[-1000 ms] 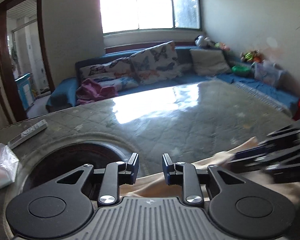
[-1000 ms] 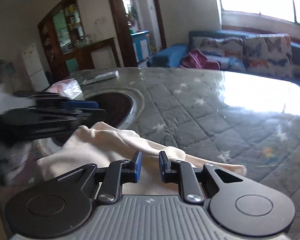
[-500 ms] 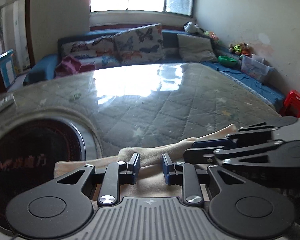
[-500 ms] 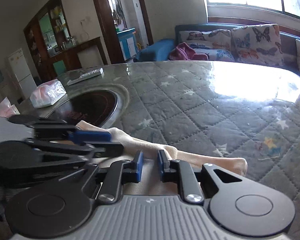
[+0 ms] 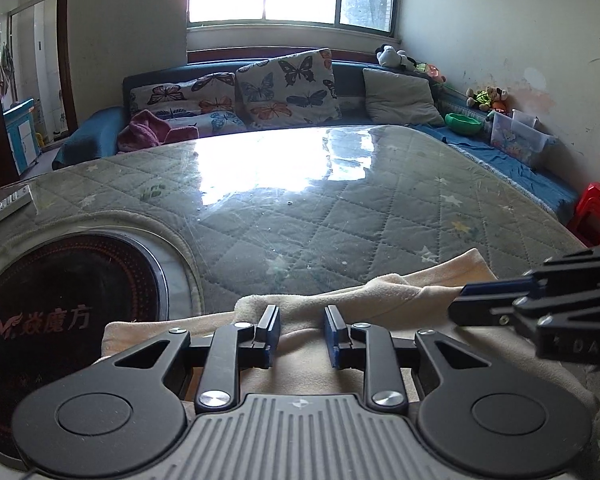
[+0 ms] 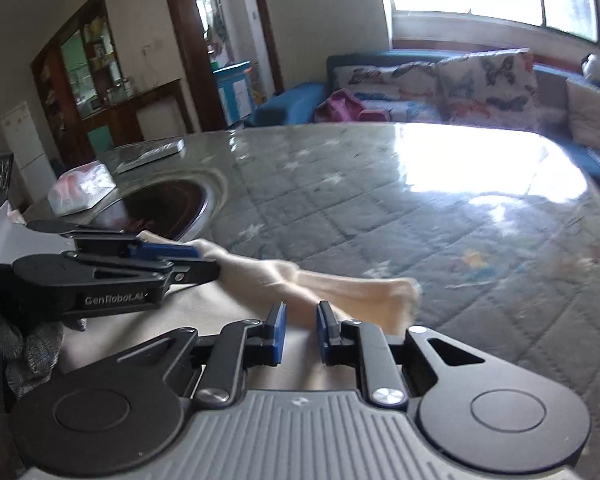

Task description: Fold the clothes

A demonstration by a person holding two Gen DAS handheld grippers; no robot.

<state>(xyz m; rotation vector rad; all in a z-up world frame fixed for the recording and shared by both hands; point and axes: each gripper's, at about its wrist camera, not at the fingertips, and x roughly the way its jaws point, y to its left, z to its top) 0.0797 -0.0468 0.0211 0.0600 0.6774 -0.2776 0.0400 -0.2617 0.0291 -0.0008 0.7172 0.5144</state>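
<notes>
A cream fleece garment [image 5: 380, 292] lies at the near edge of the quilted, glass-topped table [image 5: 300, 220], its far edge rolled into a thick fold. My left gripper [image 5: 300, 322] rests on it with the cloth bunched between its narrowly spaced blue pads. In the right wrist view the garment [image 6: 352, 288] stretches across in front of my right gripper [image 6: 300, 320], whose pads pinch cloth the same way. The left gripper [image 6: 204, 260] reaches in from the left there, and the right gripper [image 5: 460, 304] enters the left wrist view from the right. Both sit side by side on the garment.
A round black cooktop [image 5: 60, 300] is set into the table at the left, touching the garment's left end. A remote [image 6: 152, 154] and a tissue pack [image 6: 80, 188] lie beyond it. A sofa with cushions [image 5: 260, 96] runs behind the table, and a red stool [image 5: 596, 212] stands at the right.
Both grippers came forward and down over the table with the garment, whose rolled edge now lies farther onto the quilt. The right gripper has drawn away to the right of the left one.
</notes>
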